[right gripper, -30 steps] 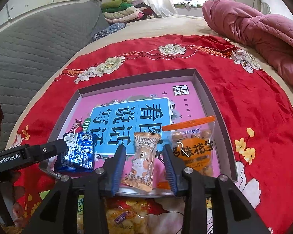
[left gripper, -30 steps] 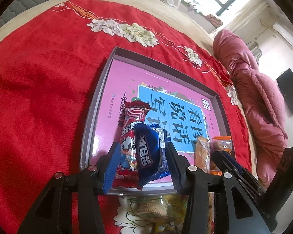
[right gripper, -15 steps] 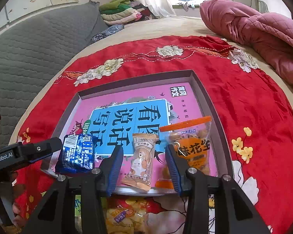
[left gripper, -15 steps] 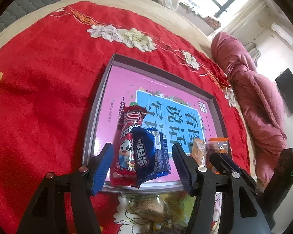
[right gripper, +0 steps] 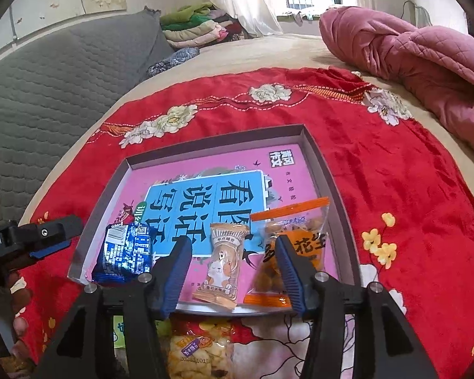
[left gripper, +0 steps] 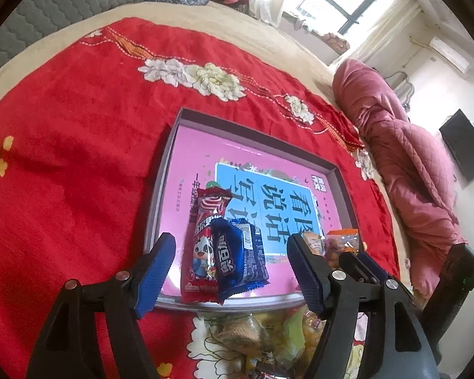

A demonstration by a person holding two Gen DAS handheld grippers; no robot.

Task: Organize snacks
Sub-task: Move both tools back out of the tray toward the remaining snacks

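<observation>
A shallow grey box (left gripper: 161, 173) (right gripper: 324, 161) with a pink and blue printed bottom lies on the red cloth. In the left wrist view a red panda snack pack (left gripper: 202, 252) and a blue wrapped snack (left gripper: 237, 259) lie at the box's near edge. My left gripper (left gripper: 230, 271) straddles them, its jaws opening and clear of both. In the right wrist view a beige cat-print pack (right gripper: 222, 262) lies between the opening jaws of my right gripper (right gripper: 232, 271), untouched. An orange peanut bag (right gripper: 290, 246) sits to its right, and the blue wrapped snack (right gripper: 124, 252) to its left.
Loose snack packs (right gripper: 189, 353) (left gripper: 256, 338) lie on the cloth just in front of the box. A pink quilt (right gripper: 420, 66) is bunched at the right. A grey padded headboard (right gripper: 47, 79) and folded clothes (right gripper: 199, 28) are at the back.
Both grippers' jaws have spread wider and let go of the snacks that now lie in the box. The left gripper has risen slightly.
</observation>
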